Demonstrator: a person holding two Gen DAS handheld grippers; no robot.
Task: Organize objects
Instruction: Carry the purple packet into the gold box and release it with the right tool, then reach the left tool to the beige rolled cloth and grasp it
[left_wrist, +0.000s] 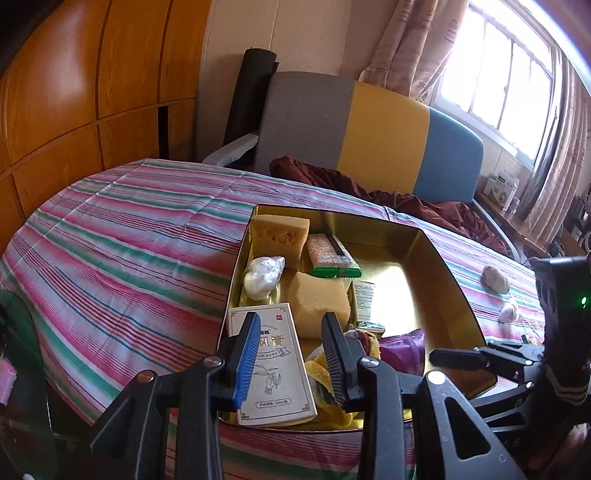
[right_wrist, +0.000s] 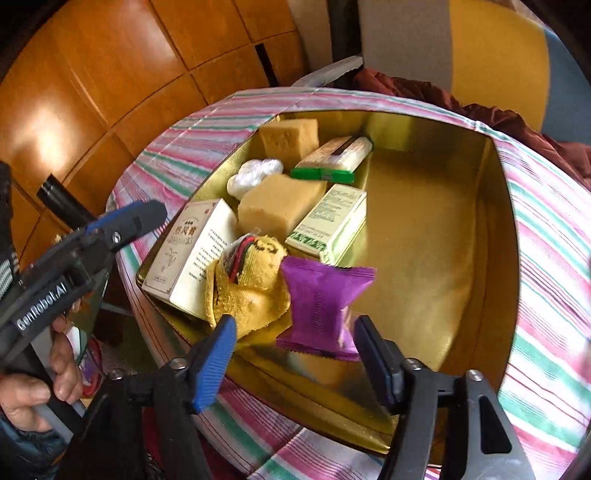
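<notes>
Releasing: right gripper (right_wrist: 293, 354) spread wide, purple packet (right_wrist: 319, 308) loose between its fingers over gold tin (right_wrist: 502, 229) | left gripper (left_wrist: 290, 360) narrow, empty, above boxes | two shells (left_wrist: 496, 278) left on cloth.

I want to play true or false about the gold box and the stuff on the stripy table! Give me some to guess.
1. The purple packet sits between the right gripper's open jaws. True.
2. The gold tin is empty. False: it holds sponges, boxes, a yellow cloth and more.
3. Two yellow sponges are in the tin. True.
4. The tablecloth is plain white. False: it has pink, green and white stripes.
5. The left gripper holds a sponge. False: nothing is between its jaws.
</notes>
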